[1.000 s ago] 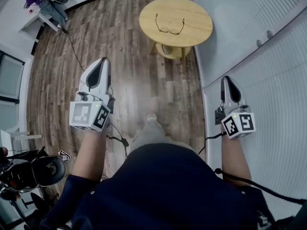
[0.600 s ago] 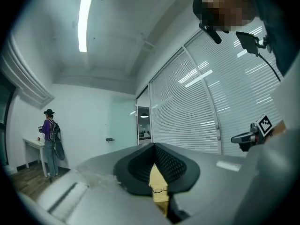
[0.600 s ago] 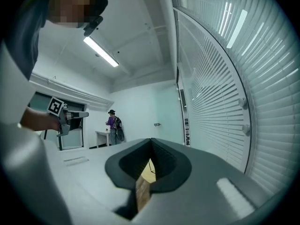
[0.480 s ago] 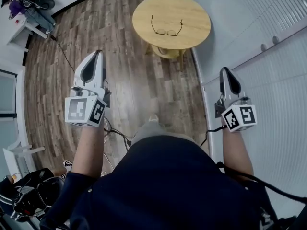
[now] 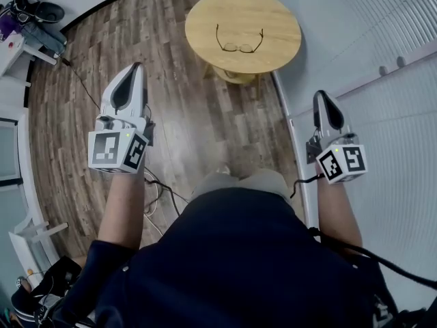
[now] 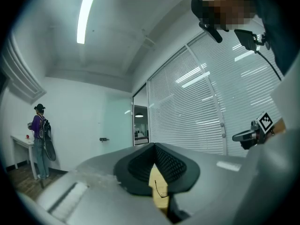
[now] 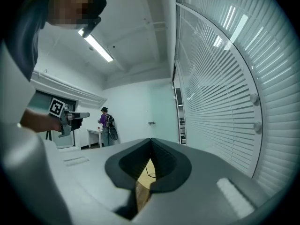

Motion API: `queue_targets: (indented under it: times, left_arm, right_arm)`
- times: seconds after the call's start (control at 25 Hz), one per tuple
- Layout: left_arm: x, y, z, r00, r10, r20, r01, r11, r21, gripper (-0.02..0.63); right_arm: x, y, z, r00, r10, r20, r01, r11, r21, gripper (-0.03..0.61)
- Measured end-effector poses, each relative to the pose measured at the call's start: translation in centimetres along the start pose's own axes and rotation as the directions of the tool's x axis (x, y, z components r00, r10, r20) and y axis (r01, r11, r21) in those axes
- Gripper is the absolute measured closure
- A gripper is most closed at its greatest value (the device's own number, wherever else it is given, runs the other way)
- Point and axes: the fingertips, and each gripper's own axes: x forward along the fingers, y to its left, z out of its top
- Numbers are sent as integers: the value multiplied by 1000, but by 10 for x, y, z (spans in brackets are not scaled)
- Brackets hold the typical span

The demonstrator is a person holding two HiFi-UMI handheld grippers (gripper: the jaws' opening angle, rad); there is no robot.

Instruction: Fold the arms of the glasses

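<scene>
You had stepped nearer the round wooden table, where the thin-rimmed glasses lay with arms unfolded. Your left claw and right claw were both closed and empty, above plank floor, beside slatted blinds.

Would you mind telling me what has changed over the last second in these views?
The person has walked forward toward the round table, carrying the left gripper and right gripper along. Nothing was grasped or released. Both stay shut and empty; the glasses stay on the table, arms unfolded.
</scene>
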Motion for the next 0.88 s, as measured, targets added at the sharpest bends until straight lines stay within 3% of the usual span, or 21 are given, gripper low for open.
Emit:
queue_targets:
  times: [0.4,0.88]
  left_arm:
    - [33,7,-14,1000,-26,9,26,1000,-16,612]
    - [82,39,-29,1000,20,-16,-19,1000,16,612]
  right_arm:
    - [23,0,-11,1000,-3,3,2,1000,18,572]
    - [106,-32,-38,999,33,-2,-33,998,62,572]
